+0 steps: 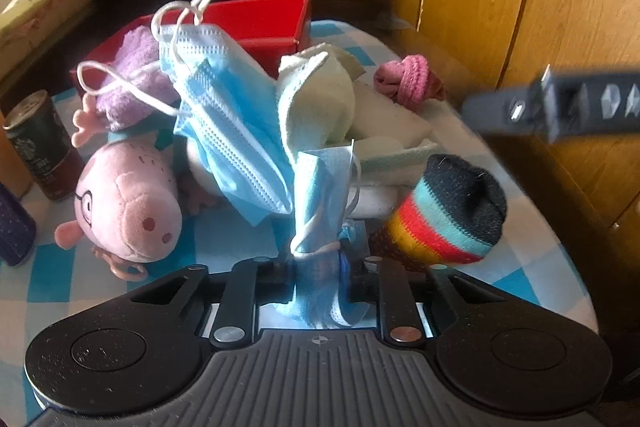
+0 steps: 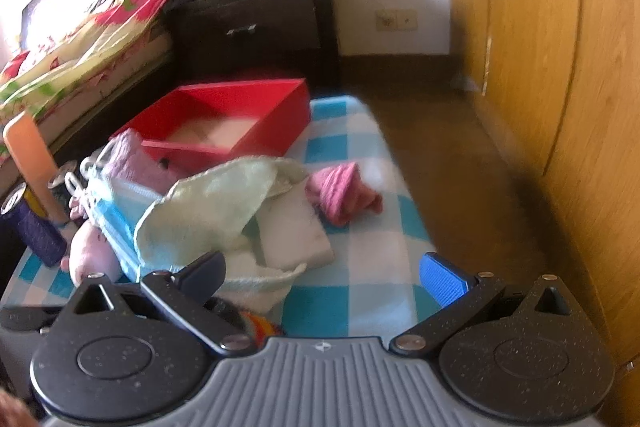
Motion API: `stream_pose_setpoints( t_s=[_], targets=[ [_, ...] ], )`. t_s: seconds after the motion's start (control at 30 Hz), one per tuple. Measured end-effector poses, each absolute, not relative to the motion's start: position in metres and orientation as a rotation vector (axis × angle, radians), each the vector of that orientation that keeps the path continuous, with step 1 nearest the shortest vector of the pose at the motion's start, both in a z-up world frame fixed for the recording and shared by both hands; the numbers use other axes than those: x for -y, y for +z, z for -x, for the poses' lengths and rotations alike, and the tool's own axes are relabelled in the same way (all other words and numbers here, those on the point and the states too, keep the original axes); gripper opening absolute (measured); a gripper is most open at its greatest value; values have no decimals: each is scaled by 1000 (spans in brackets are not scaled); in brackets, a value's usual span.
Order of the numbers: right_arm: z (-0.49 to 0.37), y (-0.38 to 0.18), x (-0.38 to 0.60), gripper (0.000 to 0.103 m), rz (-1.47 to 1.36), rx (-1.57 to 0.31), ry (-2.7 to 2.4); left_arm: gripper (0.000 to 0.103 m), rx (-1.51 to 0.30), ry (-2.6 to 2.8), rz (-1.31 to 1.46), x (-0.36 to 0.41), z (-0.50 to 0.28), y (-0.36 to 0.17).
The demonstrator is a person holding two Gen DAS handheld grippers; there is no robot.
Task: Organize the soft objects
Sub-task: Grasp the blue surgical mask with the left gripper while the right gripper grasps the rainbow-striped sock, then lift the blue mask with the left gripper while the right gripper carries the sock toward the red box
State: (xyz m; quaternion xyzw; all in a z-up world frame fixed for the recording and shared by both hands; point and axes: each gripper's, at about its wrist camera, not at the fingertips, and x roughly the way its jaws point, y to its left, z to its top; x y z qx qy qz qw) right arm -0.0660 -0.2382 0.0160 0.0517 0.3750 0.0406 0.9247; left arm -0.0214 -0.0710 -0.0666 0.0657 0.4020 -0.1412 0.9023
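My left gripper (image 1: 318,273) is shut on a bunched blue face mask (image 1: 320,195) and holds it just above the checked tablecloth. Behind it hangs a second blue mask (image 1: 228,115) over a pale green cloth (image 1: 316,99), a pink pig plush (image 1: 128,207) and a purple cloth (image 1: 132,75). A striped sock (image 1: 448,215) lies right of the gripper. A pink sock bundle (image 1: 408,81) lies farther back; it also shows in the right wrist view (image 2: 340,193). My right gripper (image 2: 324,275) is open and empty above the cloth pile (image 2: 208,211).
An open red box (image 2: 256,115) stands at the table's far end. Cans and bottles (image 2: 32,223) stand at the left edge. A white foam block (image 2: 296,227) lies under the green cloth. A wooden wardrobe (image 2: 560,67) is on the right, a bed on the left.
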Motion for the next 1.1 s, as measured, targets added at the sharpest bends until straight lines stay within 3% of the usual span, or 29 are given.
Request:
stream_pose_setpoints(
  t_s=[0.6,0.7,0.97,1.1],
  targets=[
    [74,-6,202,83,9,-842,249,16,-767,-269,-37,28,45,-38],
    [77,-8,195,77,27,-848,308,16,-762,-263,-30,23,48,-36],
    [78,-30,171,43,53,-950,440,18,-760,-274,-19,16,51,-33],
    [82,-34,165,35,75,-975,463,18,-758,-278,-10,14,51,-32]
  ],
)
